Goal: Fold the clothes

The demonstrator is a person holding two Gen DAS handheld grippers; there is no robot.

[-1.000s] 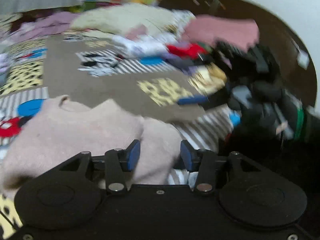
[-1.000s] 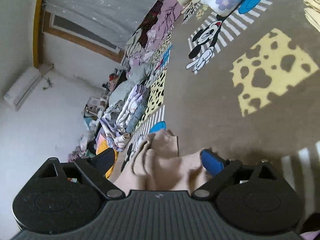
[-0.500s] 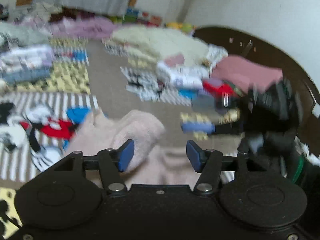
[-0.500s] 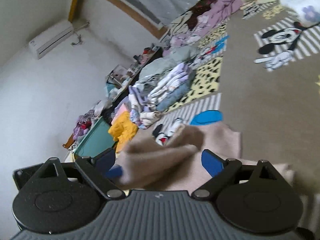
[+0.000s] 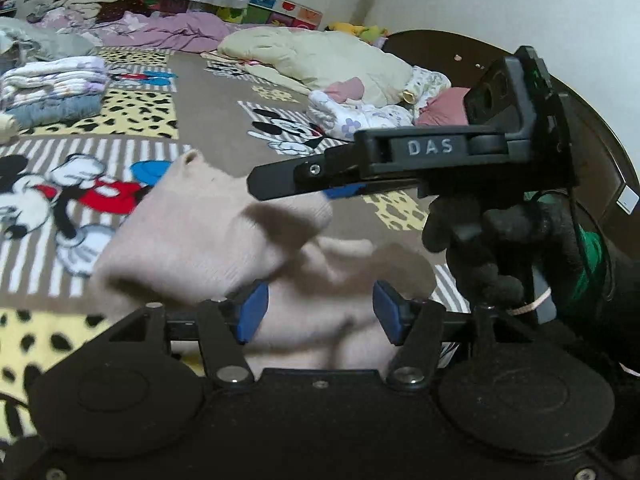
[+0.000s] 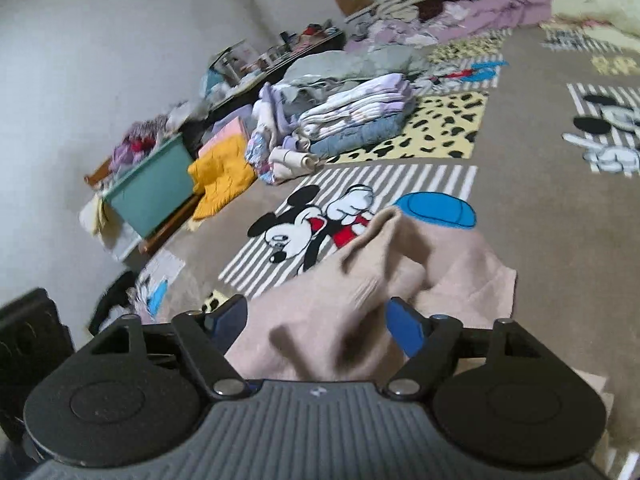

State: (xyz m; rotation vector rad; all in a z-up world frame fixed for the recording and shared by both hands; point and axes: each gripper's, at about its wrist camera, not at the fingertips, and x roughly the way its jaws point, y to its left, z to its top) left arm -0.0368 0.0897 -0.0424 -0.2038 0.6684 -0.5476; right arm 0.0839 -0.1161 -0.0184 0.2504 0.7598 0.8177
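Pink sweater is lying bunched on the cartoon bed cover, partly folded over itself. Both grippers are hanging wide apart, gripping nothing: left gripper just above its near edge, right gripper over a raised fold (a sleeve, maybe). Next move is probably pinching and laying it flat.

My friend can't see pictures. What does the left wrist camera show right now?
A fuzzy pale pink sweater lies crumpled on a brown cartoon-mouse blanket, with the left claw open just above it. The right claw, held by a black-gloved hand, reaches in over the sweater. Folded clothes are stacked behind.
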